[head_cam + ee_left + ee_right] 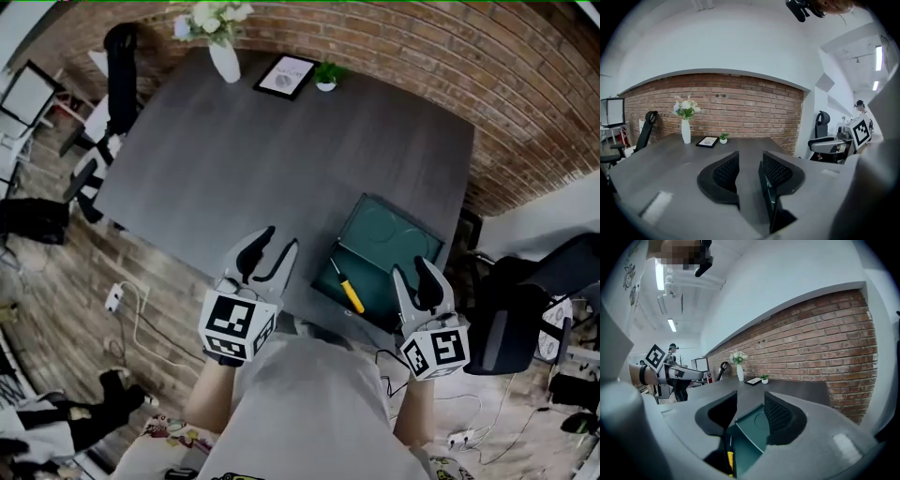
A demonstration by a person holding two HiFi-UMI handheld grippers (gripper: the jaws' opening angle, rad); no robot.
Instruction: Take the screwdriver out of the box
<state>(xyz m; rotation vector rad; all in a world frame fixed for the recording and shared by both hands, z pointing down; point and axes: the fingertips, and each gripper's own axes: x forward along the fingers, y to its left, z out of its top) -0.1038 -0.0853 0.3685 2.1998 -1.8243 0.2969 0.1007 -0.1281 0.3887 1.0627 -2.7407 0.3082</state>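
Observation:
A dark green box (401, 231) lies open near the table's front right corner. In its near left part rests the screwdriver (348, 291), with a yellow handle and a dark shaft. My right gripper (410, 273) hovers open over the box's near right edge, nothing between its fingers. In the right gripper view the box (754, 425) shows between the open jaws of the right gripper (750, 405), and the yellow handle (730, 460) peeks out low down. My left gripper (279, 243) stands open over bare table left of the box; in its own view the left gripper (750, 165) holds nothing.
The grey table (281, 159) carries a white vase of flowers (223, 52), a framed picture (286, 75) and a small potted plant (325, 77) at its far edge. A black chair (120, 75) stands at the left, an office chair (520, 309) at the right, by the brick wall (525, 94).

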